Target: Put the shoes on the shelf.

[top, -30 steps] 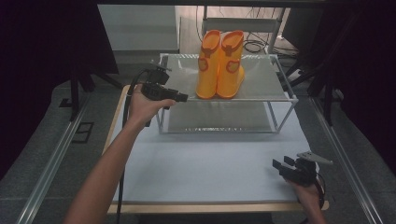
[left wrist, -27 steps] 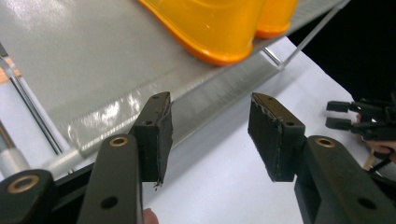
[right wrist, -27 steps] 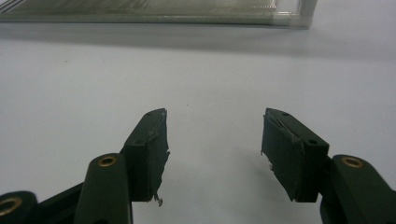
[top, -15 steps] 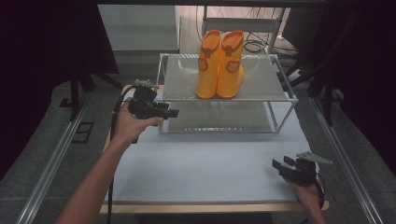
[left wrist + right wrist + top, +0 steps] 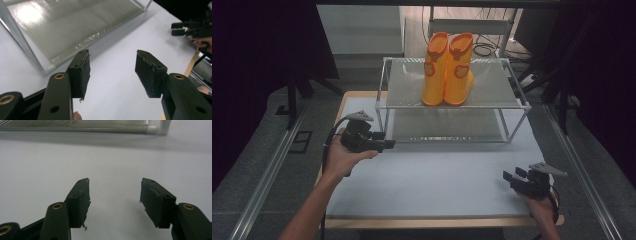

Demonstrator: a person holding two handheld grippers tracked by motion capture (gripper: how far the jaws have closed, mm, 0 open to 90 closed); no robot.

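**Both grippers empty, boots on the rack**

On the top shelf of the metal rack point(image 5: 452, 95), at the far side of the counter point(image 5: 437, 180), a pair of orange rubber boots point(image 5: 448, 70) stands upright, side by side and touching. Left gripper point(image 5: 387, 144) hovers just near of the rack's left corner, well apart from the boots; its jaws have just been opening and stand wide with nothing between them. Right gripper point(image 5: 511, 177) sits at the near right edge of the counter, jaws spread wide, also empty.
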